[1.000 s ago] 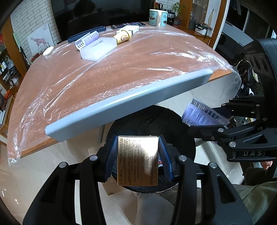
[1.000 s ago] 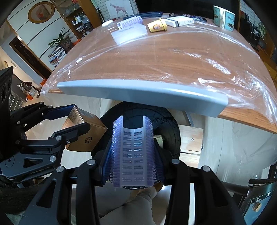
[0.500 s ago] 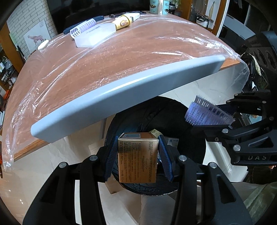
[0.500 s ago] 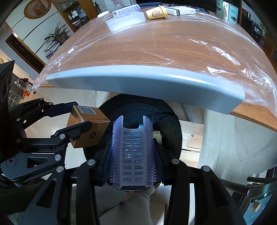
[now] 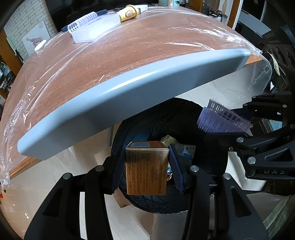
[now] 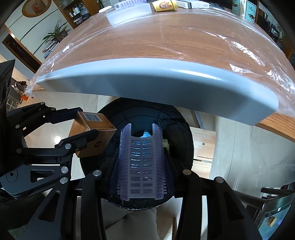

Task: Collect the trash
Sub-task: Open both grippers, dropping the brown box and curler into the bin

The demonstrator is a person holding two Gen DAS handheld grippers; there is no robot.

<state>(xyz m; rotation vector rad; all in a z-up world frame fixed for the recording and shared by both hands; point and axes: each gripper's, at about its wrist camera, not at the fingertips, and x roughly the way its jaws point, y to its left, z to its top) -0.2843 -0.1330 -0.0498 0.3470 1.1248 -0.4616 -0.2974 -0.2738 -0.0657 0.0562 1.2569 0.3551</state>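
Your left gripper [image 5: 147, 167] is clamped on a gold carton [image 5: 146, 169], held over the near rim of the black-lined trash bin [image 5: 147, 203]. Your right gripper [image 6: 142, 162] grips a purple bristled hair roller [image 6: 141, 162] above the same bin's opening, just beside the carton. Paper scraps lie inside. Beyond, the plastic-covered wooden surface [image 5: 129, 55] carries a yellow cup [image 5: 128, 13] and another roller [image 5: 82, 23].

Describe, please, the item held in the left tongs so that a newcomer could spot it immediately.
Start at the black-lined trash bin on the floor below the grey table edge. Poised over its opening are two tongs; the left tongs pinch a small gold carton. Unlike the purple bristled hair roller beside it, it is a square-cornered box with fine print and a barcode on top.
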